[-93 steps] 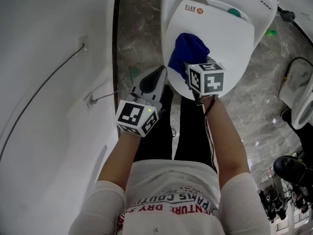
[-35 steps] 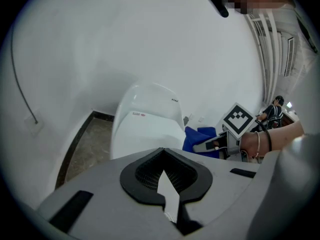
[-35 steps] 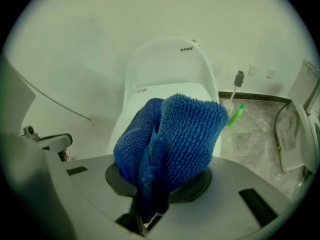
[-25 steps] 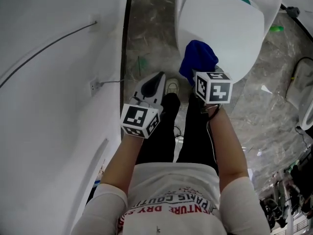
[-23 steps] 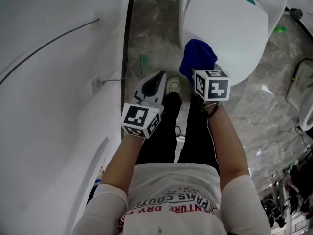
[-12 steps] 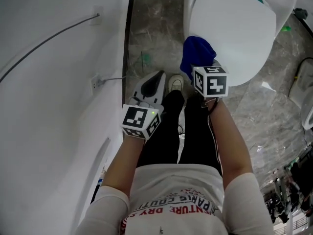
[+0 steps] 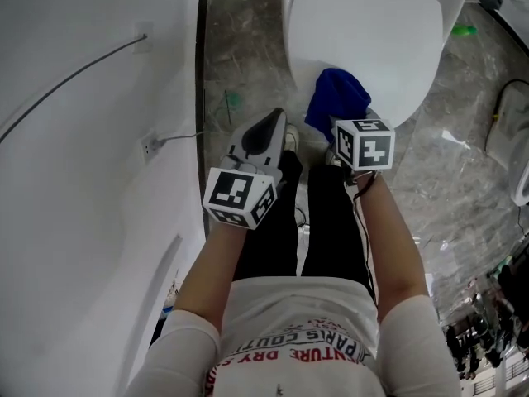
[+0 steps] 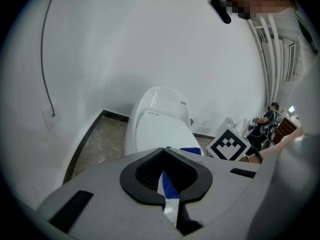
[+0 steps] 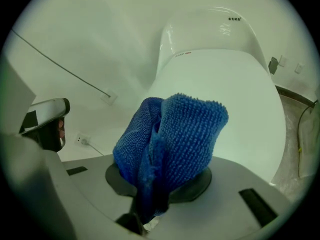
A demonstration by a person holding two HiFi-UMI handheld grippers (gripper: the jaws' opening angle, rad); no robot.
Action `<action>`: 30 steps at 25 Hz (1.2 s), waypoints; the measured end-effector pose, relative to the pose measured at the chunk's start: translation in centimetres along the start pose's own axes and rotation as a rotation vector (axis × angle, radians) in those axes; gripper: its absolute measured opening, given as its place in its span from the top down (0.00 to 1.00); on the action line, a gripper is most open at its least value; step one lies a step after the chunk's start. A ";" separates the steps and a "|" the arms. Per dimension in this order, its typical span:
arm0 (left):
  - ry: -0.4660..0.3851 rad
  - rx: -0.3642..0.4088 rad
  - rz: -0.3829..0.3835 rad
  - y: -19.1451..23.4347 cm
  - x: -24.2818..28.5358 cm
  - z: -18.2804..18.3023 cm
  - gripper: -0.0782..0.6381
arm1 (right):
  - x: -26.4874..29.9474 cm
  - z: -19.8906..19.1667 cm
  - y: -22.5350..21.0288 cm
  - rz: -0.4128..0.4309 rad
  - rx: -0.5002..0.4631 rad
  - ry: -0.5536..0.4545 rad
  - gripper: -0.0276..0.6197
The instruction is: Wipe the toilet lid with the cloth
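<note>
Blue microfibre cloth (image 9: 170, 134) dragged back to white plastic toilet lid (image 7: 364, 31) front edge | right gripper (image 7: 340, 121) clamped on it | left gripper (image 7: 266, 132) closed, empty | we judge stroke ending

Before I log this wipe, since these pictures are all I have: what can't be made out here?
Head view: whether the blue cloth touches the toilet lid; the cloth's bulk covers the contact.
Right gripper view: the lid's front edge, behind the cloth held by the right gripper.
Head view: the toilet's back, cut off by the top edge.
Left gripper view: the lid's label, too small to read.
</note>
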State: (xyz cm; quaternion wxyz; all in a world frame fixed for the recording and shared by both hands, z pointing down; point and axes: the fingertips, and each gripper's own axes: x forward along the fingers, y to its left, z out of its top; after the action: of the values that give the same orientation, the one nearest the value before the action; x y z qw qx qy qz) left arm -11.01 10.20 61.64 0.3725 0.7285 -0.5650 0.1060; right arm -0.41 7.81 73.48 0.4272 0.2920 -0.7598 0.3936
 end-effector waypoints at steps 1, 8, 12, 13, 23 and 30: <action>0.002 0.004 -0.002 -0.7 0.2 -0.1 0.88 | -0.5 -0.3 -0.6 -0.002 0.000 -0.002 0.81; 0.015 -0.016 0.025 -4.2 1.4 -1.5 0.88 | -3.2 -2.2 -5.0 -0.014 -0.002 0.001 0.81; 0.019 -0.018 0.027 -6.5 2.7 -2.0 0.88 | -4.7 -3.1 -7.9 -0.019 0.007 0.001 0.81; 0.023 -0.013 0.024 -7.0 3.0 -2.3 0.88 | -4.9 -3.4 -8.5 -0.018 0.006 0.001 0.81; 0.024 -0.014 0.003 -12.5 6.1 -4.0 0.88 | -7.9 -6.5 -15.5 -0.057 0.051 0.013 0.81; 0.018 -0.015 -0.011 -15.9 7.3 -4.5 0.88 | -9.1 -7.7 -18.9 -0.090 0.062 0.031 0.81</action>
State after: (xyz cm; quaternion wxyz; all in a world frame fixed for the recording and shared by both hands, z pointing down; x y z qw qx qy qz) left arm 7.01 9.13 62.25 0.3835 0.7279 -0.5585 0.1061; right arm 21.77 5.55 74.60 0.4471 0.3326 -0.7267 0.4018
